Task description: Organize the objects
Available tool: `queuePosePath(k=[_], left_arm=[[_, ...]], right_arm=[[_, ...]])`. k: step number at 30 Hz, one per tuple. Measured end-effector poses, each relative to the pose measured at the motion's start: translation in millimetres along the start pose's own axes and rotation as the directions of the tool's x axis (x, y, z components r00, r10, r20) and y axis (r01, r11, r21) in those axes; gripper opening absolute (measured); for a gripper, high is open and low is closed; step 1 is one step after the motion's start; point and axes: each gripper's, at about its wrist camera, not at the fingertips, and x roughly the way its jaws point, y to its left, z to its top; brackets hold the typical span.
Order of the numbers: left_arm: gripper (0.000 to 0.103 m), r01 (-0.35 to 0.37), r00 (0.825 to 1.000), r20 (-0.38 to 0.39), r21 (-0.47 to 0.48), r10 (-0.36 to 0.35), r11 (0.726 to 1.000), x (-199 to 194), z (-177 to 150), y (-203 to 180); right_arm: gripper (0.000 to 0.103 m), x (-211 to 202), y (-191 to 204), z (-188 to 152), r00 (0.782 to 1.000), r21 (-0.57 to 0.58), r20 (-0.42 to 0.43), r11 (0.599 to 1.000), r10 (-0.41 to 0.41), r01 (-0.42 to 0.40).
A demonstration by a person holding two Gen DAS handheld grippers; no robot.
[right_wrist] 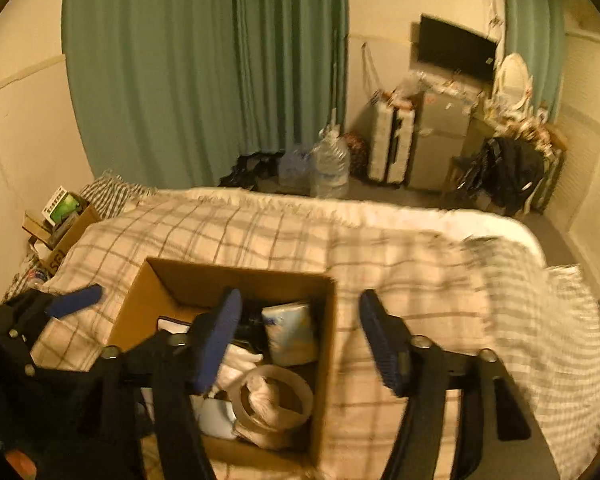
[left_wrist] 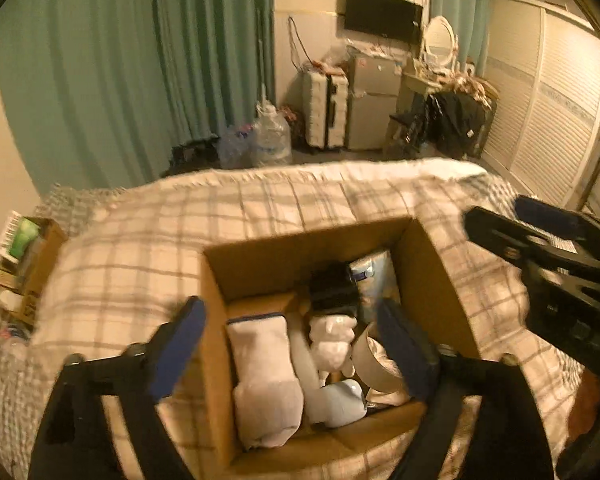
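An open cardboard box (left_wrist: 260, 264) sits on the checked bed cover; it also shows in the right wrist view (right_wrist: 204, 276). In it lie a white folded cloth (left_wrist: 266, 376), a white figure (left_wrist: 332, 340), a tape roll (left_wrist: 374, 360) (right_wrist: 276, 400), a black item (left_wrist: 332, 284) and a pale blue packet (left_wrist: 374, 280) (right_wrist: 290, 332). My left gripper (left_wrist: 296, 344) is open and empty, held above the box. My right gripper (right_wrist: 300, 332) is open and empty, over the box's right wall; it also shows at the right of the left wrist view (left_wrist: 496, 220).
The bed cover (right_wrist: 380, 248) spreads around the box. A small box of packets (left_wrist: 28, 256) stands at the bed's left. Beyond the bed are green curtains (left_wrist: 132, 64), water bottles (left_wrist: 270, 136), a suitcase (left_wrist: 326, 112), a small fridge (left_wrist: 374, 100) and a wall screen (left_wrist: 382, 14).
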Motion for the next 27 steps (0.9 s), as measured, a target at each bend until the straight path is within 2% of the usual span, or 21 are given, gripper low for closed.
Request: queuePosePath(k=[2,4,6,10,13,16,19,22,27], left_arm=[[0.099,-0.015,0.999,0.051,0.008,0.014,1.0,-26.2,3.9,-1.2],[0.103,-0.028,0.994,0.108,0.029,0.024,0.999,-60.7,8.8,-4.3],[0.103,-0.032,0.987,0.16,0.039,0.025,0.999,-90.1,12.7,-5.6],[0.103,-0.017,0.966,0.258,0.054,0.003,0.998,-147.0,16.0,-5.8],[0.103,-0.014,0.945,0.327,0.05,-0.003,0.999,-182.9,9.6,-3.7],[0.103,-0.013,0.927,0.376,0.033,-0.001,0.999,-207.3,-5.5,3.4],[0.103,-0.005,0.935,0.355,0.011,0.001,1.0,-212.8,-24.6,14.0],[0.103,-0.008,0.932,0.362,-0.01,0.011,1.0,-214.2,-43.9,23.7],[0.103,-0.102,0.9,0.423,-0.04,0.109,0.994,-210.8,-68.2,22.4]], right_arm=[[0.075,-30.4,-1.6,5.3,0.999,-0.003,0.038,1.0,-0.023,0.023],[0.087,-65.1,-3.3,11.9,0.996,-0.002,0.08,0.999,-0.042,0.042],[0.092,-101.6,-4.3,17.8,0.99,0.004,0.129,0.998,-0.058,0.058],[0.102,-171.4,-2.4,20.6,0.969,0.004,0.237,0.997,-0.072,0.073],[0.102,-210.8,1.3,11.7,0.949,0.005,0.3,0.995,-0.097,0.1],[0.102,-235.2,3.0,-4.1,0.938,0.019,0.322,0.991,-0.128,0.129],[0.102,-247.9,10.7,-23.8,0.935,0.01,0.318,0.987,-0.157,0.162],[0.102,-257.2,17.6,-41.6,0.923,-0.003,0.355,0.987,-0.15,0.162],[0.102,-252.0,22.6,-65.0,0.928,0.015,0.354,0.993,-0.117,0.119]])
